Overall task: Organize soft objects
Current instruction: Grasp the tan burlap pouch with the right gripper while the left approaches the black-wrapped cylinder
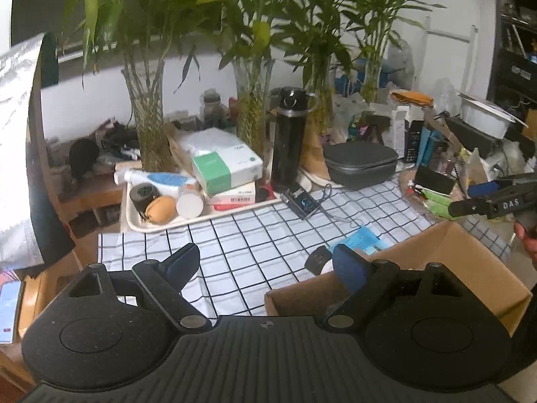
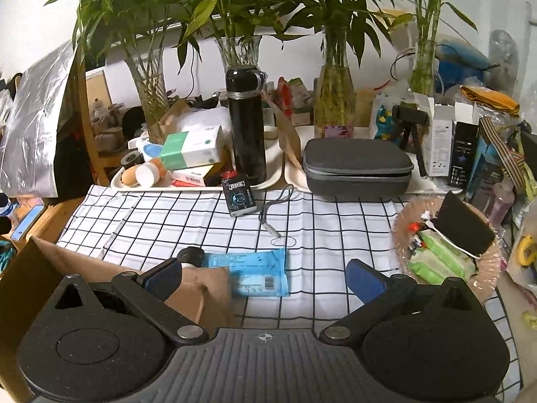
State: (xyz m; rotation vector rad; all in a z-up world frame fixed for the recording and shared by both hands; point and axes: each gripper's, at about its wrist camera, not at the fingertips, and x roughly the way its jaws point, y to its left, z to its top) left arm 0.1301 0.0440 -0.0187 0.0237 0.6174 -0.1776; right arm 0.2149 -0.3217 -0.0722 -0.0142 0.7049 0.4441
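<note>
Left gripper (image 1: 265, 265) hung over checked cloth (image 1: 255, 235), jaws wide apart, nothing between. Right finger (image 1: 349, 268) sat over cardboard box (image 1: 470, 262) rim. Blue packet (image 1: 364, 240) lay on cloth just beyond box. Right gripper (image 1: 490, 201) entered from right edge; jaw state unclear. Black flask (image 1: 288, 139) stood upright behind.

The left gripper (image 1: 268, 262) hovered with jaws spread wide, its right finger (image 1: 349, 268) above the cardboard box (image 1: 470, 262). The right gripper (image 2: 265, 278) hung wide apart, left finger (image 2: 164, 275) over the box.
</note>
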